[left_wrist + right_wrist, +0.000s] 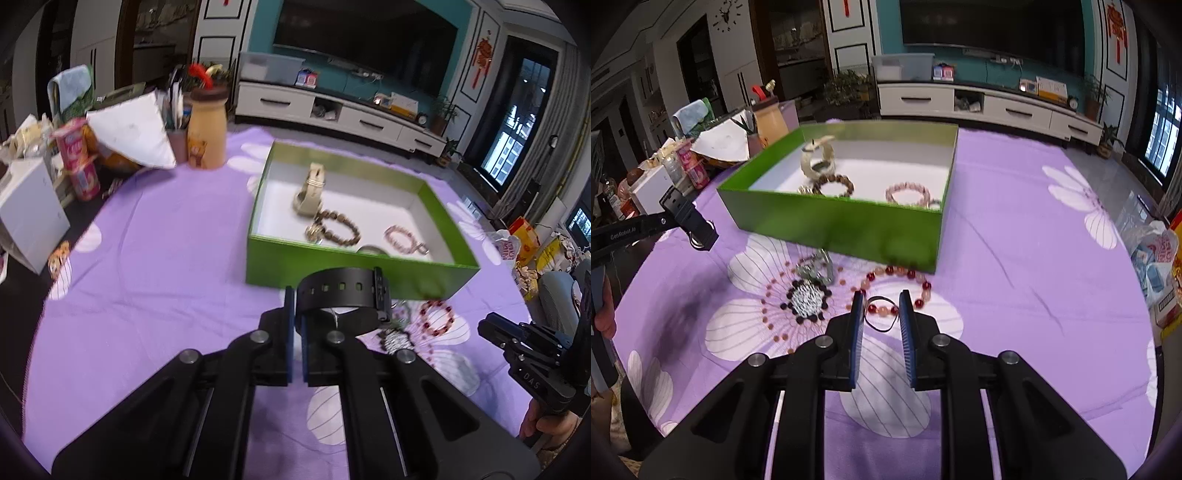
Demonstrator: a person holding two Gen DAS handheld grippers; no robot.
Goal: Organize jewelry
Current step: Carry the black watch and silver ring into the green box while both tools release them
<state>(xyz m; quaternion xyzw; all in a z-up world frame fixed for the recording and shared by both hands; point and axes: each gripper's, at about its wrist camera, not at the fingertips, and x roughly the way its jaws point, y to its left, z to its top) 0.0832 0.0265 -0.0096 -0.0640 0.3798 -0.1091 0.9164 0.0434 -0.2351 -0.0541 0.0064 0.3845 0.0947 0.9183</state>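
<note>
The left gripper has its jaws clamped together on the strap of a black watch, held clear of the purple cloth just short of the green box. The box already holds a cream watch, a brown bead bracelet and a pink one. The right gripper hangs with its jaws part open over a red bead bracelet and a thin black loop on the worktop; from the right view I cannot tell whether the pads touch either. A silver piece lies beside them. The watch is pinched by a thin edge only, so it could swing or slip out on the way over the near wall, or catch the rim and shove the light box. Dropped from height, it might land on the bracelets. The right jaws could pinch the loop instead of the beads, or snag both.
</note>
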